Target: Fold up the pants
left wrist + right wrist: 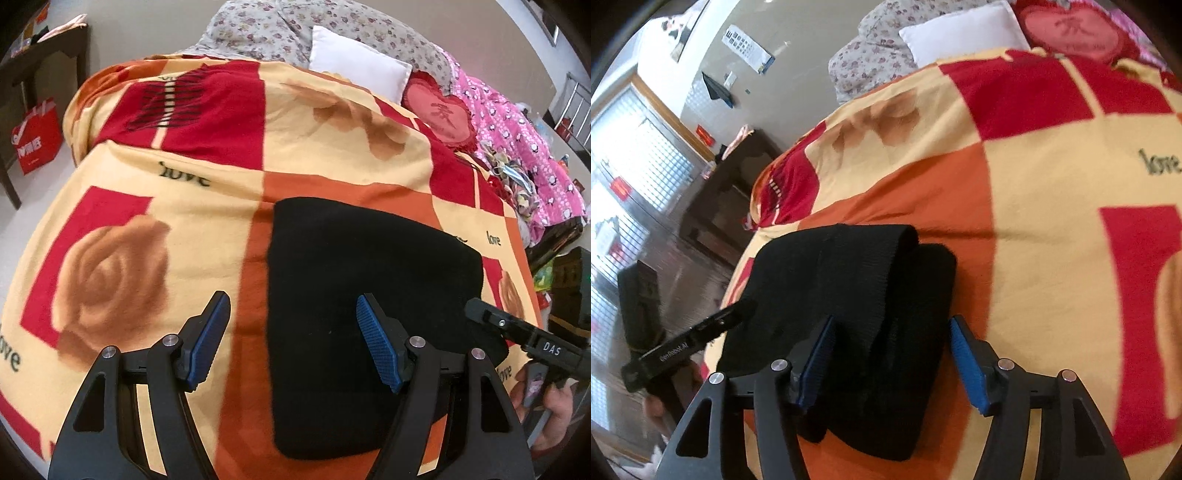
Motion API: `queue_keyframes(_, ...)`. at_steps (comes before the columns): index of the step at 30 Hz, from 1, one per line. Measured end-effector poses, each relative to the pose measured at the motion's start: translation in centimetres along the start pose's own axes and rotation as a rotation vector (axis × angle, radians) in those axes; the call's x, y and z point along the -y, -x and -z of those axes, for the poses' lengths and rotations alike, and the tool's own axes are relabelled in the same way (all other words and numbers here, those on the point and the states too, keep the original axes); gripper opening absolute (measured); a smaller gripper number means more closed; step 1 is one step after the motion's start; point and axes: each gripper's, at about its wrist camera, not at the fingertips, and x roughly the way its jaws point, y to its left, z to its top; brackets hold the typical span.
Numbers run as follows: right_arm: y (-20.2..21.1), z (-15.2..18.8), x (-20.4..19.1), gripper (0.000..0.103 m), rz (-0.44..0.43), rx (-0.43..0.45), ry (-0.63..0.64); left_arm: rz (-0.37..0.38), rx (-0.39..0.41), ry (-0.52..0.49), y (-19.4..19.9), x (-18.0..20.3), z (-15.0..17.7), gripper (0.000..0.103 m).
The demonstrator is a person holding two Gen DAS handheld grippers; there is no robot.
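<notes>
Bed [207,229] near edge carries folded black pants [369,295]; left gripper [291,339] and right gripper [890,362] jaws released; advise pressing layers flat, edges aligned.

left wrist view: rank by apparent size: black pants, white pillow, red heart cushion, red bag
1. black pants, though nearest the camera
2. white pillow and red heart cushion: look alike, not ranked
3. red bag
</notes>
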Motion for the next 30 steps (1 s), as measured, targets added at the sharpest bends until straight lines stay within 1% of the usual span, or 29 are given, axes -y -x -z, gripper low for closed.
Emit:
queue_keyframes(2,-0.2,0.1,-0.2,0.065,-0.007,0.015,0.004,0.004,0.0,0.008,-0.4,-0.1,0.0,0.081)
queue_keyframes(6,-0.6,0.0,-0.9,0.069,0.009,0.027,0.035,0.031,-0.004,0.024,-1.0,-0.2,0.0,0.082)
queue_keyframes(9,-0.8,0.1,-1.1,0.07,0.008,0.039,0.042,0.039,-0.004,0.023,-1.2,0.0,0.0,0.082)
queue_keyframes(11,-0.7,0.2,-0.9,0.064,0.005,0.053,0.034,0.047,-0.008,0.019,-1.3,0.3,0.1,0.082)
queue_keyframes(12,-0.7,0.3,-1.0,0.056,0.009,0.061,0.03,0.054,-0.012,0.014,-1.5,0.5,0.1,0.081)
queue_keyframes(13,-0.5,0.3,-1.1,0.05,0.018,0.073,0.035,0.061,-0.017,0.01,-1.6,0.8,0.1,0.079)
queue_keyframes(14,-0.3,0.3,-1.2,0.047,0.021,0.078,0.041,0.08,-0.021,0.009,-1.6,1.0,0.1,0.067)
queue_keyframes(15,0.0,0.1,-1.7,0.043,0.029,0.084,0.054,0.074,-0.019,-0.002,-1.2,1.5,-0.1,0.064)
queue_keyframes(18,0.8,-1.0,-2.8,0.04,0.037,0.109,0.097,0.071,0.005,-0.041,0.1,2.4,-1.0,0.055)
queue_keyframes(21,1.2,-3.1,-3.8,0.04,0.034,0.144,0.126,0.06,0.034,-0.061,0.8,2.7,-2.6,0.055)
queue_keyframes(25,0.4,-5.7,-4.9,0.04,0.041,0.166,0.157,0.034,0.056,-0.059,0.5,2.3,-5.3,0.055)
queue_keyframes(27,-0.3,-6.7,-4.9,0.04,0.051,0.163,0.158,0.03,0.044,-0.05,-0.4,2.0,-6.4,0.055)
queue_keyframes(30,-1.7,-7.5,-4.1,0.04,0.088,0.144,0.145,0.019,-0.002,-0.05,-2.5,1.5,-7.1,0.055)
